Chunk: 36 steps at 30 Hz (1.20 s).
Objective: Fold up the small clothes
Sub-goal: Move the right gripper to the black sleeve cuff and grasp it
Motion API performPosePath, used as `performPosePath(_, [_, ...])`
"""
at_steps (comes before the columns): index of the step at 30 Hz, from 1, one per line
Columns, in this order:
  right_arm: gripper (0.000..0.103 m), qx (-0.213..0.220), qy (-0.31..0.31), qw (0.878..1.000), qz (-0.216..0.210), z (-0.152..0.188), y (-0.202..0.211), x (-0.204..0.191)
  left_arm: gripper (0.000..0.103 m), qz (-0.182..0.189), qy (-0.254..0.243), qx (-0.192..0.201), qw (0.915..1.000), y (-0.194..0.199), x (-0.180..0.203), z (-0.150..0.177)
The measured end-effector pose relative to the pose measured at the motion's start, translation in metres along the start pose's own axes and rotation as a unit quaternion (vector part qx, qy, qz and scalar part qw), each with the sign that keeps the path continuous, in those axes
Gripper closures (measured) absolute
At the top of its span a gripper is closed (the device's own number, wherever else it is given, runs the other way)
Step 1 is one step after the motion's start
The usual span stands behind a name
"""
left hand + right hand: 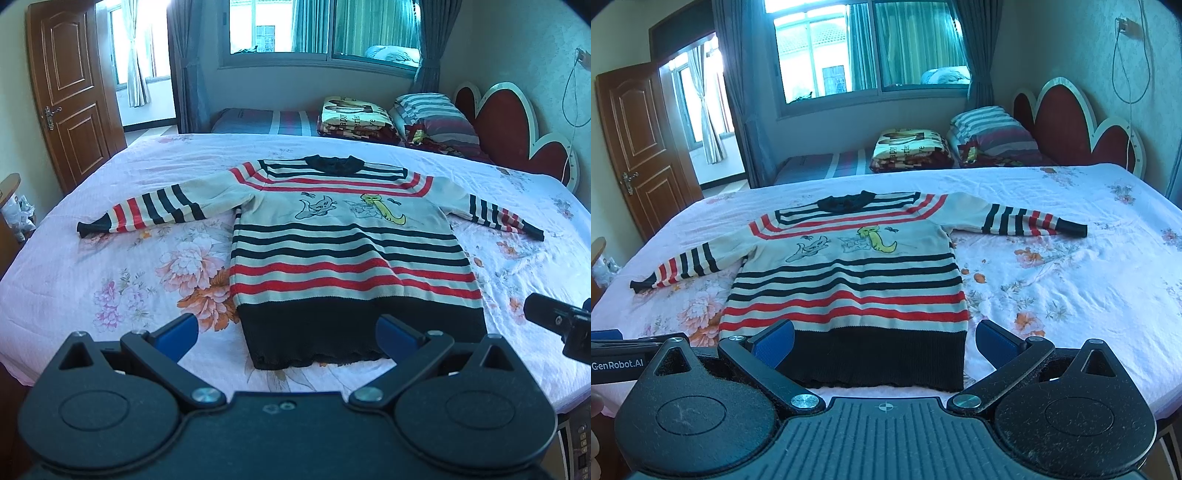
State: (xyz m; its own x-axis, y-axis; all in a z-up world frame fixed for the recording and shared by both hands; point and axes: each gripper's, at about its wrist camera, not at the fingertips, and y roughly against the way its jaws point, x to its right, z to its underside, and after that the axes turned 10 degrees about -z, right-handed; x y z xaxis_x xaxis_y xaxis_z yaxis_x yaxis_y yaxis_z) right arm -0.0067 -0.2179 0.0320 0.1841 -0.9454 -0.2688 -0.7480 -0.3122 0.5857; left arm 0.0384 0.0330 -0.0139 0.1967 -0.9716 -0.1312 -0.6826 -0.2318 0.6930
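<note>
A small striped sweater (343,254) lies flat and face up on the bed, sleeves spread to both sides, its black hem toward me. It is cream with black and red stripes and a cartoon print on the chest. In the right wrist view the same sweater (849,280) fills the middle. My left gripper (288,334) hovers open over the hem's near left part, with nothing between its blue pads. Above the hem's near edge my right gripper (884,343) stands open too, holding nothing. From the left wrist view the right gripper's black body (557,325) shows at the right edge.
The bed (92,266) carries a pink floral sheet. Folded blankets (354,118) and striped pillows (432,114) sit beyond it by a red headboard (513,125). A brown door (70,99) stands open at left. A cable (1128,66) hangs on the right wall.
</note>
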Motion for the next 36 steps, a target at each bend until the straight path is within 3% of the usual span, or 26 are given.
performPosePath(8, [0.0,-0.001,-0.004,1.0,0.013,-0.009,-0.017,0.014,0.0,-0.008,0.001,0.004,1.0,-0.02,0.002,-0.013])
performPosePath(19, [0.0,0.006,-0.018,0.999,0.041,-0.036,-0.056,0.056,0.0,0.019,0.001,0.011,0.9998,-0.065,0.018,-0.047])
performPosePath(27, [0.0,-0.003,-0.052,0.998,0.047,-0.061,-0.104,0.099,0.001,0.035,0.012,-0.009,0.9993,-0.12,0.032,-0.073])
performPosePath(36, [0.0,-0.007,-0.065,0.996,0.067,-0.096,-0.164,0.153,0.001,0.017,0.0,-0.024,0.9996,-0.187,0.061,-0.109])
